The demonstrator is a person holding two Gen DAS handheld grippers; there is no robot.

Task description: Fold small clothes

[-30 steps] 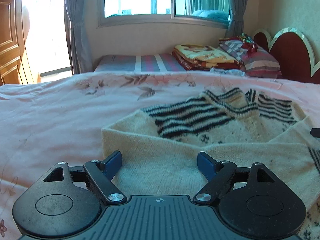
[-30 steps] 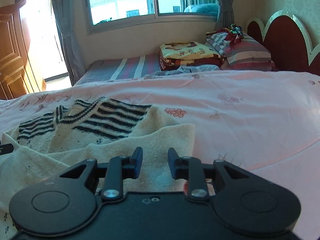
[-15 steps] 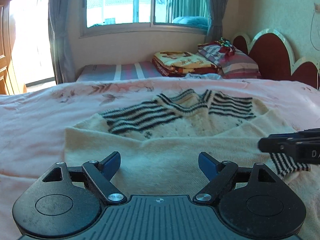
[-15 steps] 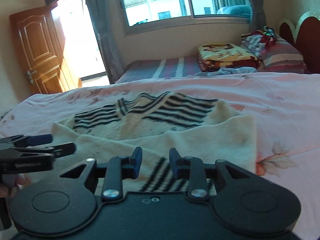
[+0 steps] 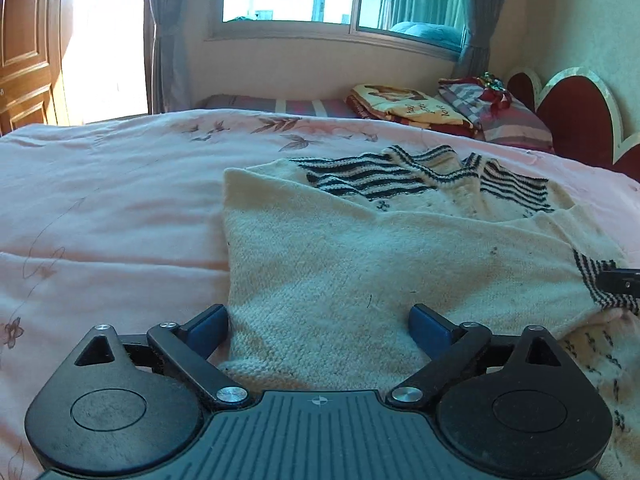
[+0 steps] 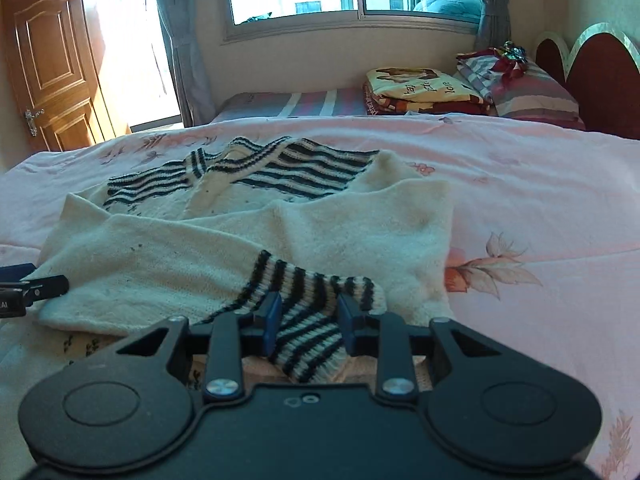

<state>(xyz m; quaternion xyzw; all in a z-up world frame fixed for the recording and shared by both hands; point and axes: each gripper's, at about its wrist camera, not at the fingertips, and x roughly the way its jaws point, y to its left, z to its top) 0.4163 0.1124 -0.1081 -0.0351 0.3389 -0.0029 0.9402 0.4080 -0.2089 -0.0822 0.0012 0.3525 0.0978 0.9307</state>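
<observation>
Since the knit sweater (image 6: 168,256) lies spread on the pink bedspread (image 6: 540,184), neck end toward the window and both sleeves folded across the body, it reads as soft, thick and limp: light to lift, no stiffness to hold a crease, likely to sag or stretch if raised by one point. Wool surface looks fuzzy, so slip in the pads seems unlikely; snagging a loop is the greater risk. Right claw (image 6: 308,320) has the striped cuff (image 6: 308,300) of the upper sleeve between its blue pads; the pads flank the ribbing closely, and I judge them clenched on it, though the contact is partly hidden by the claw body. Left claw (image 5: 318,326) is released, its jaws opening at this moment, with the cream sleeve fabric (image 5: 360,264) lying between and below the fingers, not pinched. Judgement on grasp points: take the ribbed cuff or the hem edge, where the knit is doubled and firmer, not mid-panel, where only a single layer would bunch. For the next fold, hold two corners of the near edge together so the layers travel as one. Folded blankets (image 6: 420,88) and a pillow (image 6: 532,88) sit on the far bed, well apart.
</observation>
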